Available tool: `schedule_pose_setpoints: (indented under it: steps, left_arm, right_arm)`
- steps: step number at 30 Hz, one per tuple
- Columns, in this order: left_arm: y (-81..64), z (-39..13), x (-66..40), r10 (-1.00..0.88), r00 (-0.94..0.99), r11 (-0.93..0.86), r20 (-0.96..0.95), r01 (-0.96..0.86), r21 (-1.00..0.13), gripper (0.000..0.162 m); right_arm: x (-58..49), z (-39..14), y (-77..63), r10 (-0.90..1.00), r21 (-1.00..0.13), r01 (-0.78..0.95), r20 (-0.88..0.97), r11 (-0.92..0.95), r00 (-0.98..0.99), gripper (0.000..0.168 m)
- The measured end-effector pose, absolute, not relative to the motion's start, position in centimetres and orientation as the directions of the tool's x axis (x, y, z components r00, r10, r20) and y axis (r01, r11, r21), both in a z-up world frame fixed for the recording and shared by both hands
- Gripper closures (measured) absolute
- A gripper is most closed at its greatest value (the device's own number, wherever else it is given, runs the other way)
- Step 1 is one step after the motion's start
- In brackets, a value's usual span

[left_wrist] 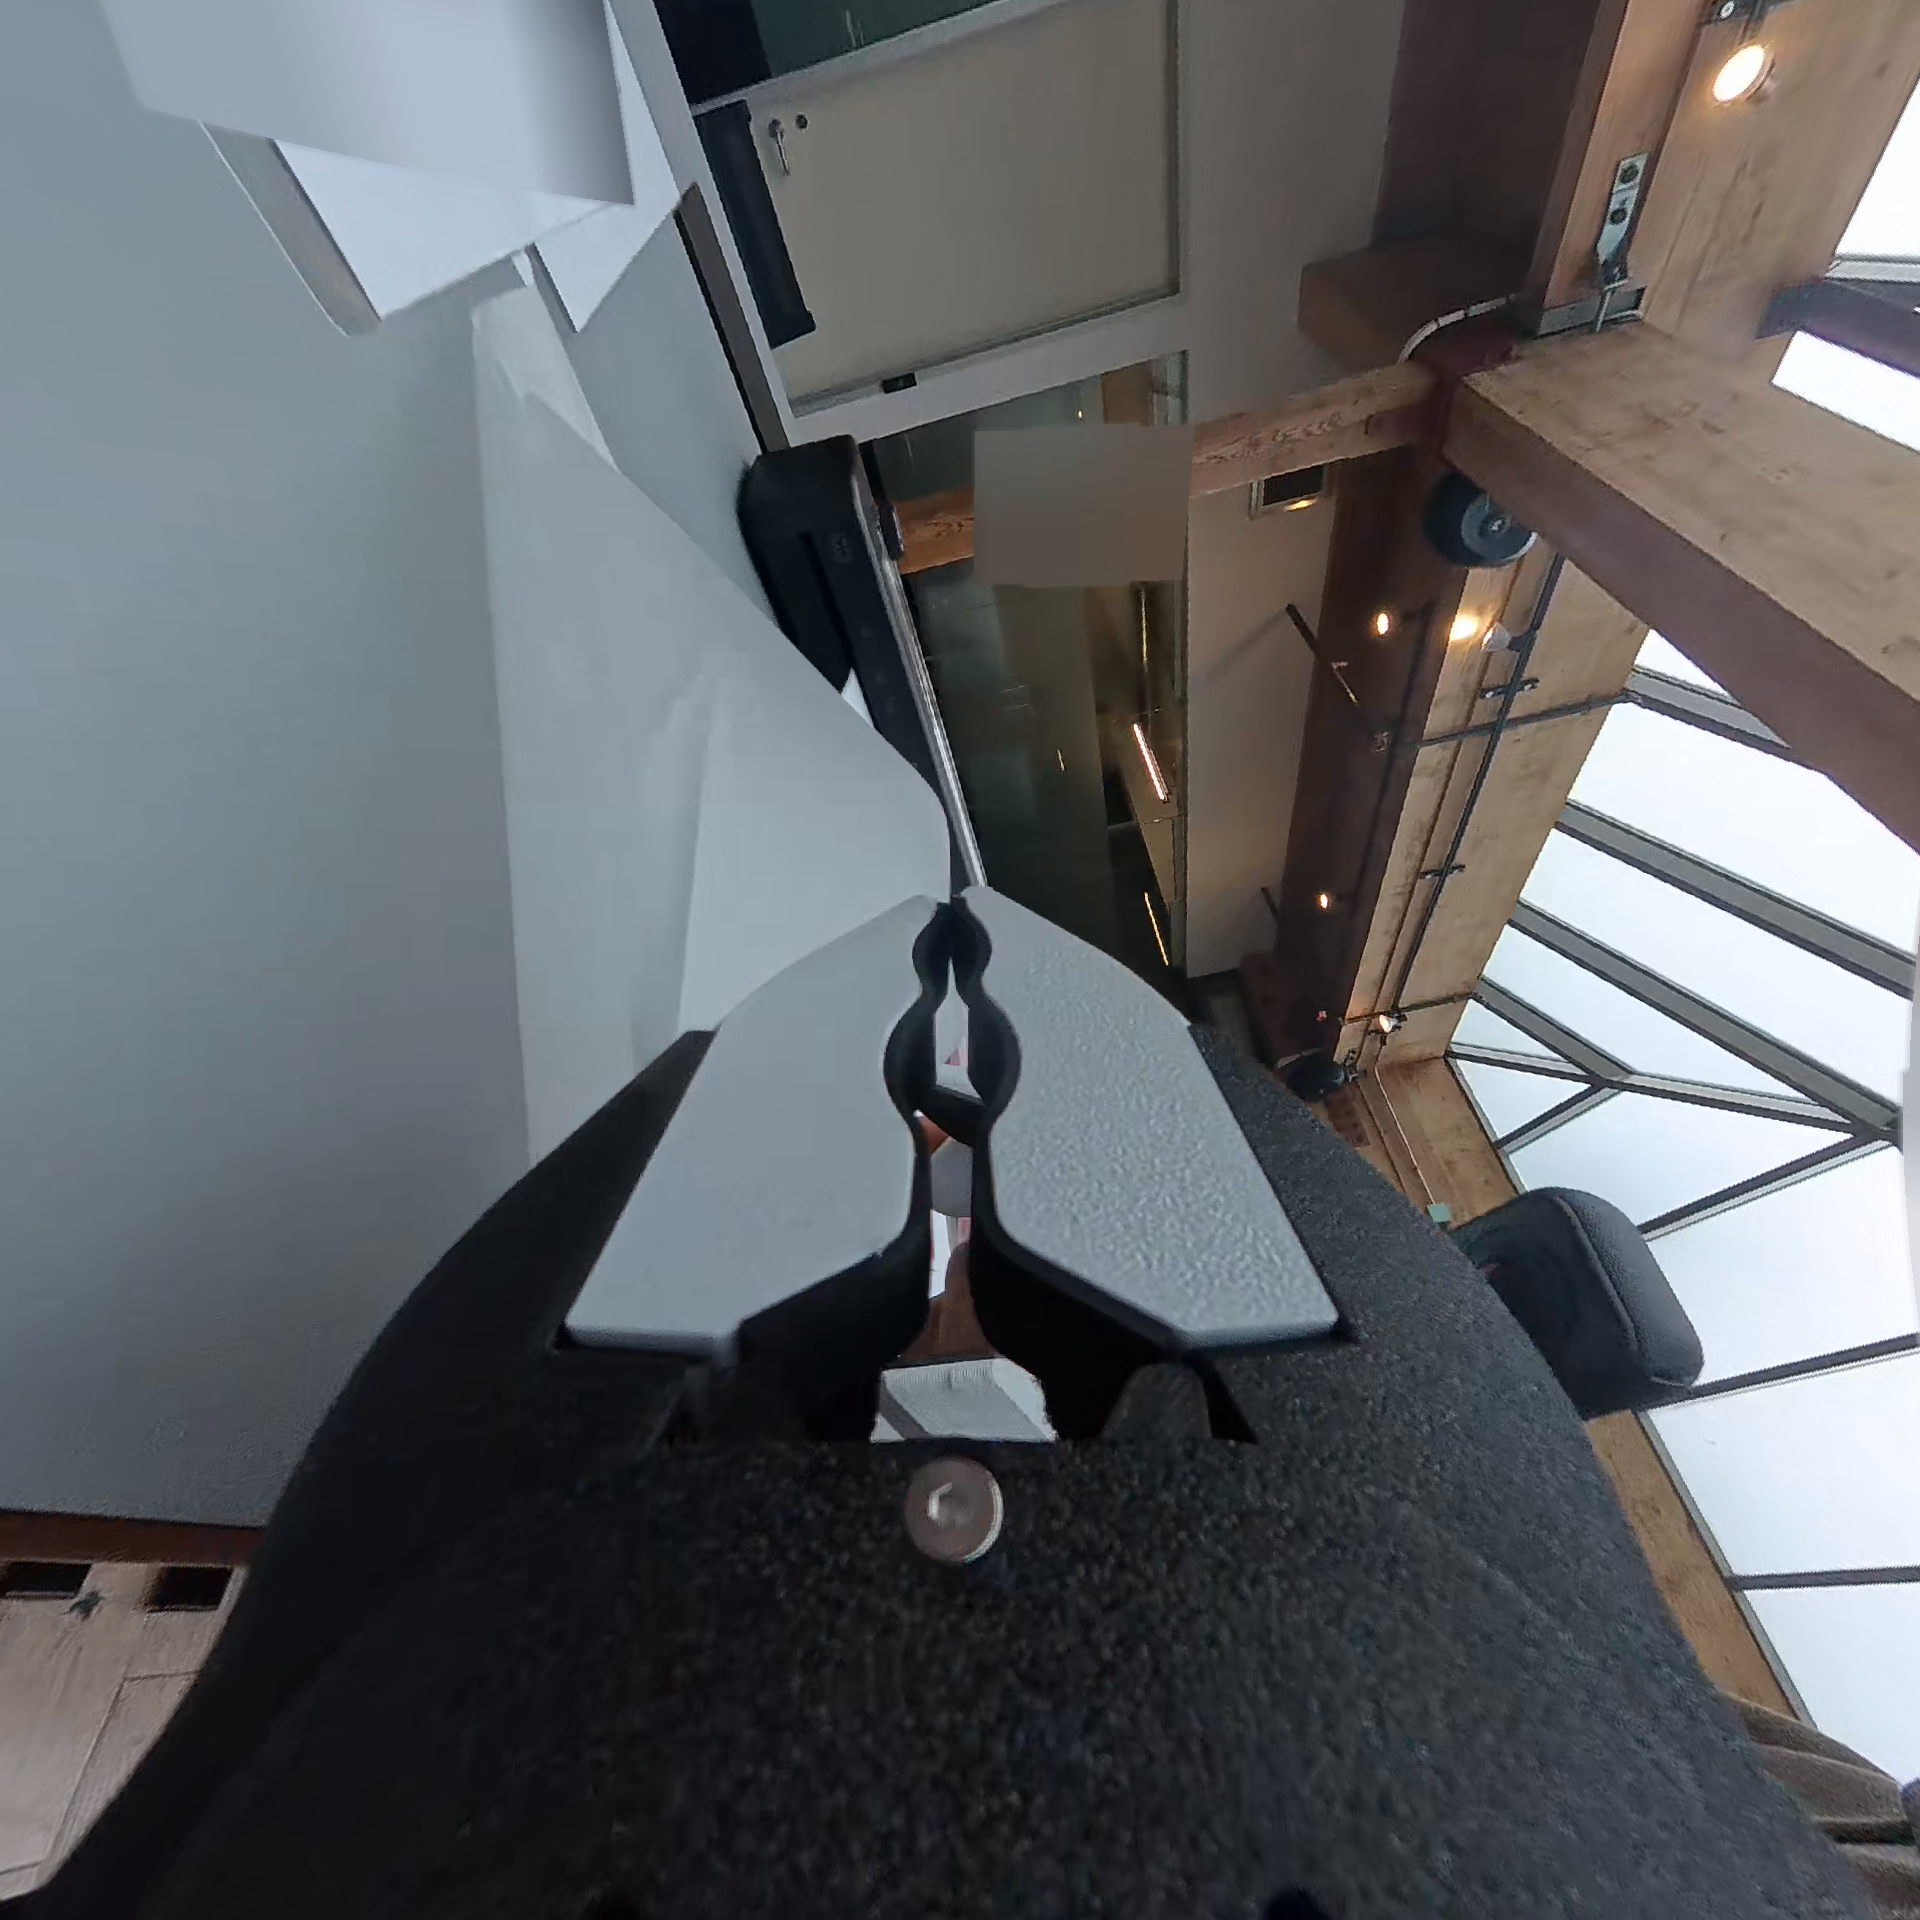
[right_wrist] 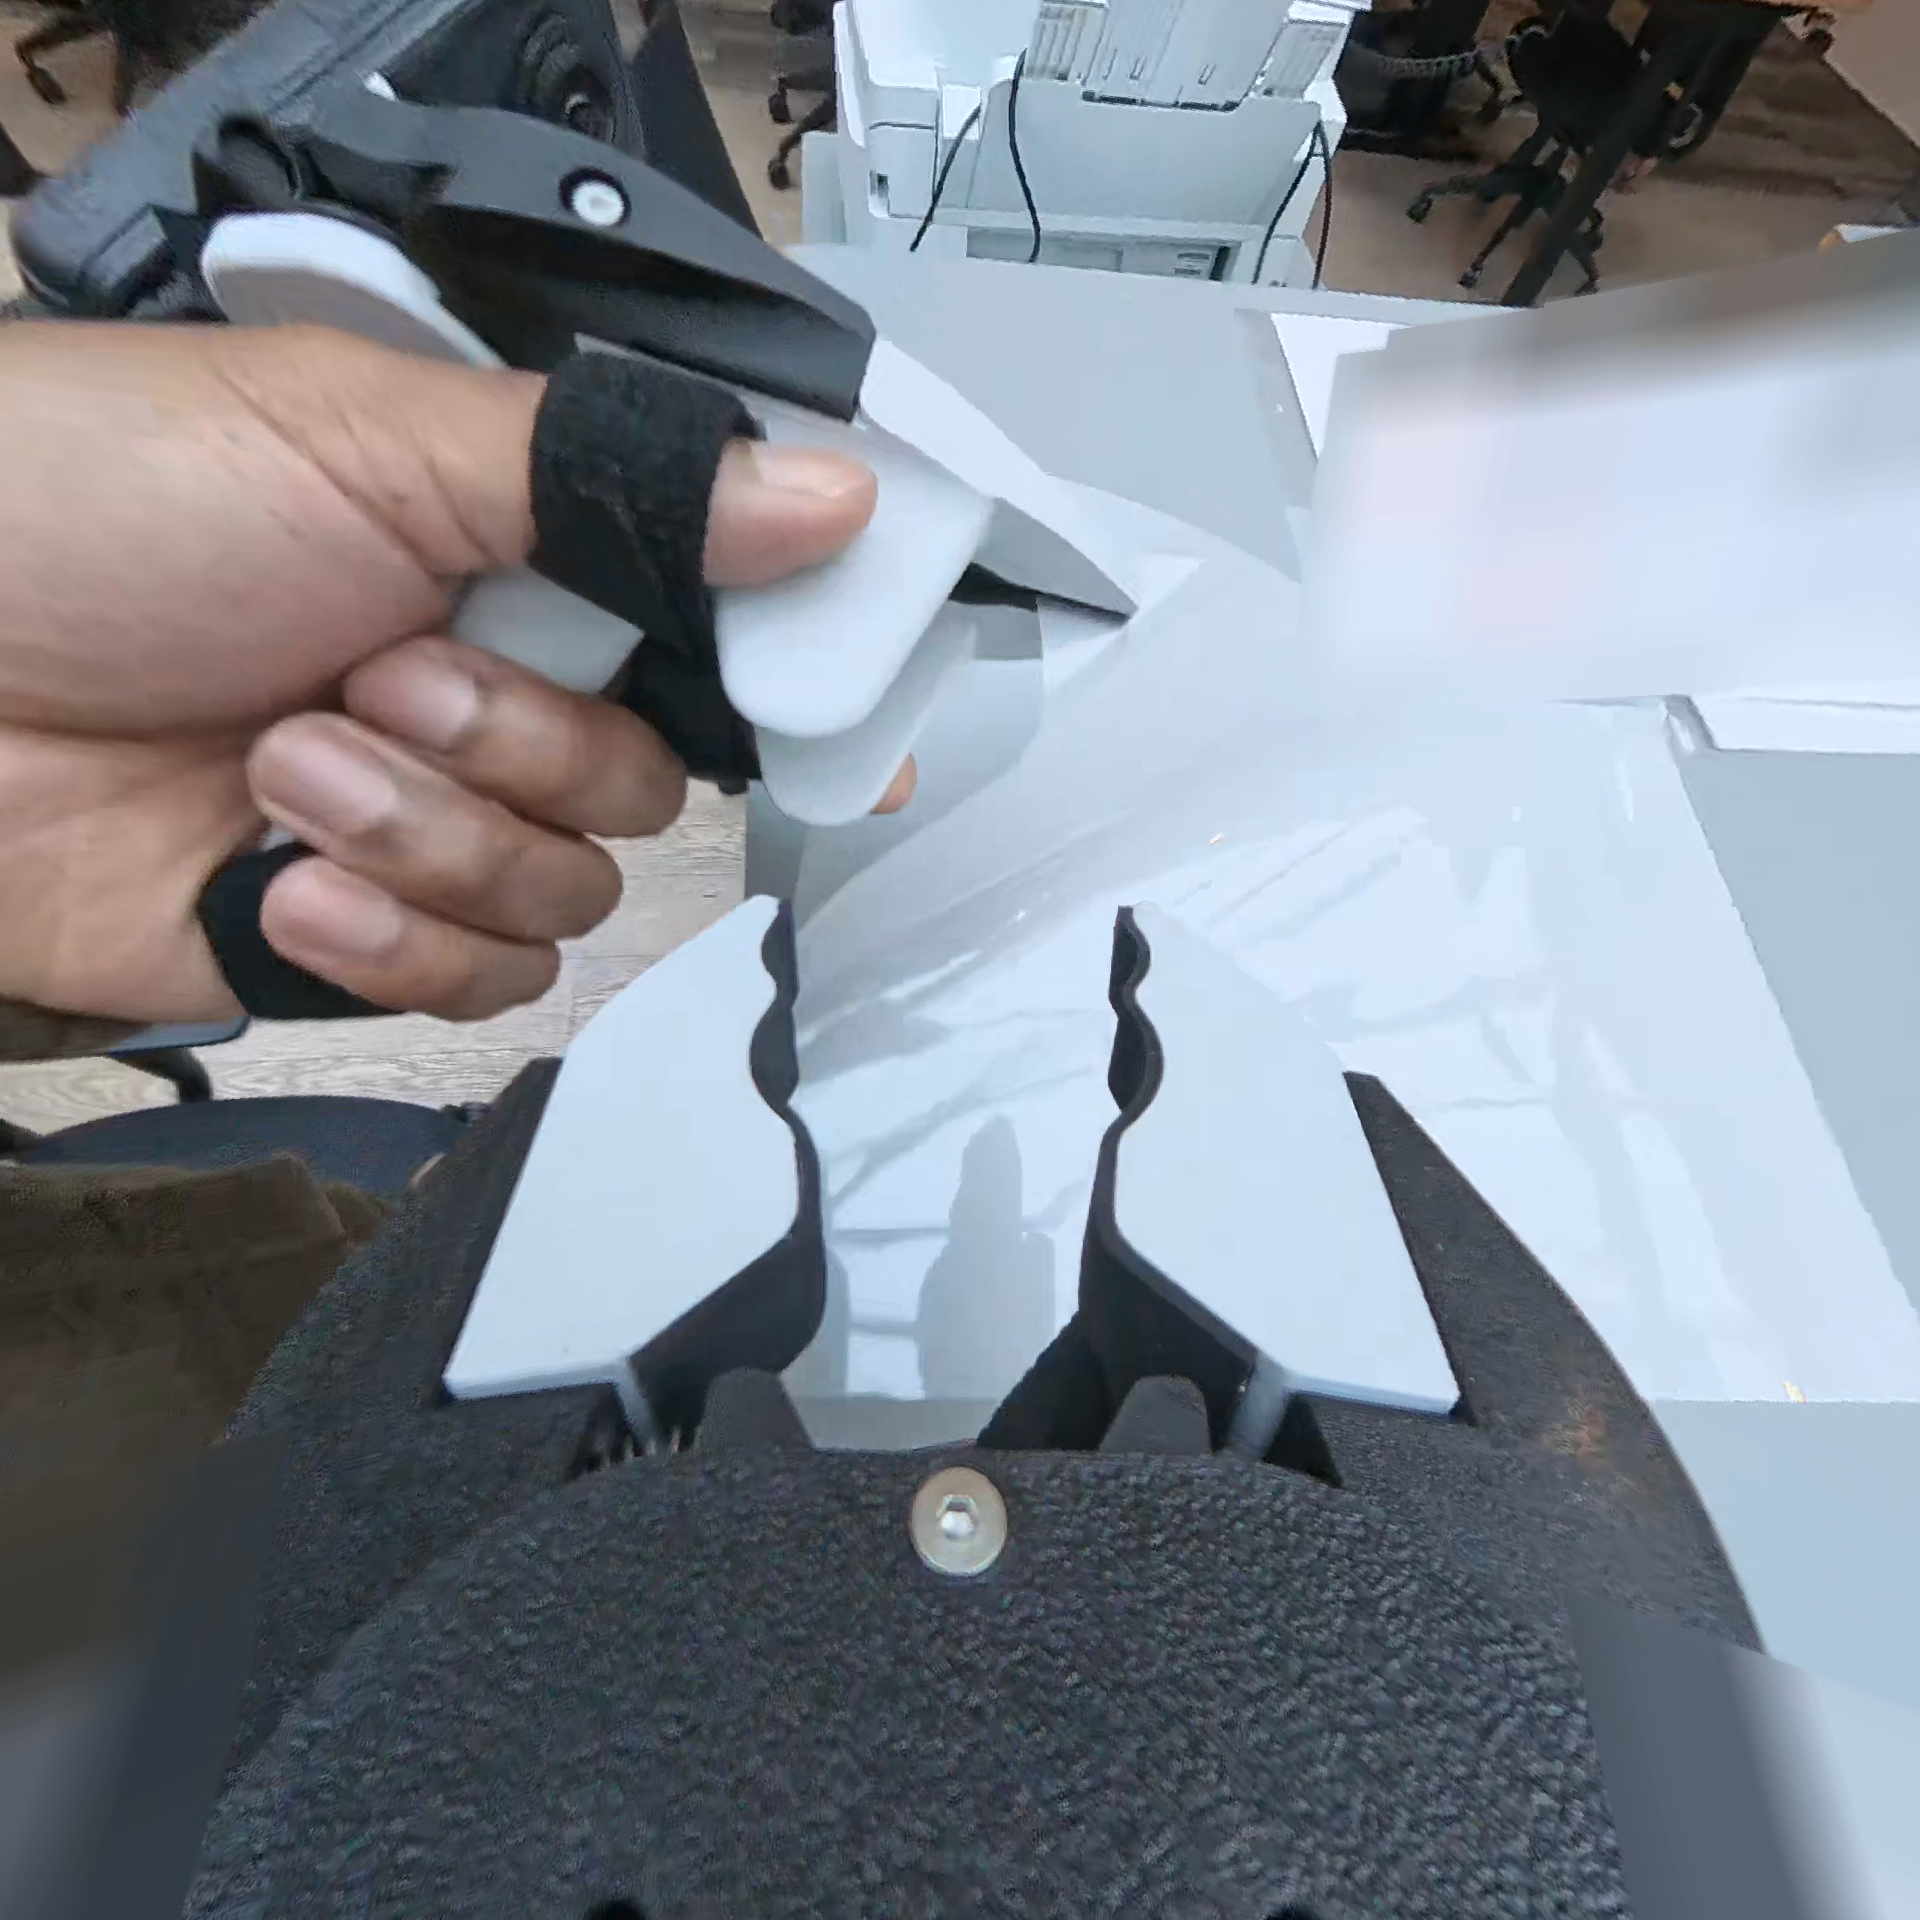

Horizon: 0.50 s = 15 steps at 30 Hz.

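Observation:
My left gripper (left_wrist: 954, 906) is shut, its tips pinching the edge of a white sheet of paper (left_wrist: 727, 727) that curves up off the white table (left_wrist: 208, 831). In the right wrist view a hand (right_wrist: 260, 623) holds that left gripper (right_wrist: 1081, 592) at the upper left, with the lifted paper (right_wrist: 1049, 499) in its tips. My right gripper (right_wrist: 951, 914) is open and empty. It hovers low over a glossy, reflective sheet (right_wrist: 1039, 987) lying flat on the table, which shows between its fingers.
A black flat device (left_wrist: 821, 551) sits at the table's far edge behind the paper. More white sheets (right_wrist: 1818, 935) lie to the right. White printers (right_wrist: 1132, 135) and black office chairs (right_wrist: 1558, 135) stand beyond the table. A dark chair seat (right_wrist: 260, 1143) is at the lower left.

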<state>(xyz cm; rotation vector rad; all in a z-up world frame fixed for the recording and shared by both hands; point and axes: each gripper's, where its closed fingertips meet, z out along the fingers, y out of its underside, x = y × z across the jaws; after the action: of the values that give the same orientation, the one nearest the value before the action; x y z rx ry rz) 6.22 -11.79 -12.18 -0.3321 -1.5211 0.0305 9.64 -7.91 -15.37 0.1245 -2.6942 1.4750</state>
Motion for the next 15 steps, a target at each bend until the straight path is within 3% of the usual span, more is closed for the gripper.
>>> schedule_pose_setpoints:
  steps: [5,7,13,15]
  left_arm:
    - [-8.9,-11.0,5.7,0.263,0.077,0.95,0.962,0.153,-0.272,0.162]
    - [-8.7,-10.7,5.8,0.296,0.068,0.944,0.953,0.135,-0.302,0.162]
    - [-8.7,-11.2,6.5,0.323,0.052,0.931,0.945,0.16,-0.328,0.162]
    - [-8.7,-11.7,6.5,0.321,0.05,0.928,0.946,0.182,-0.324,0.162]
  right_arm:
    - [9.7,-15.5,-6.5,-0.045,-0.846,0.004,-0.034,0.533,-0.998,0.117]
    - [8.9,-15.7,-5.8,-0.004,-0.83,-0.008,0.007,0.558,-1.0,0.121]
    - [7.1,-16.0,-4.1,0.041,-0.797,-0.06,0.105,0.601,-0.994,0.153]
    - [7.0,-16.4,-4.0,0.019,-0.773,-0.05,0.079,0.632,-0.997,0.155]
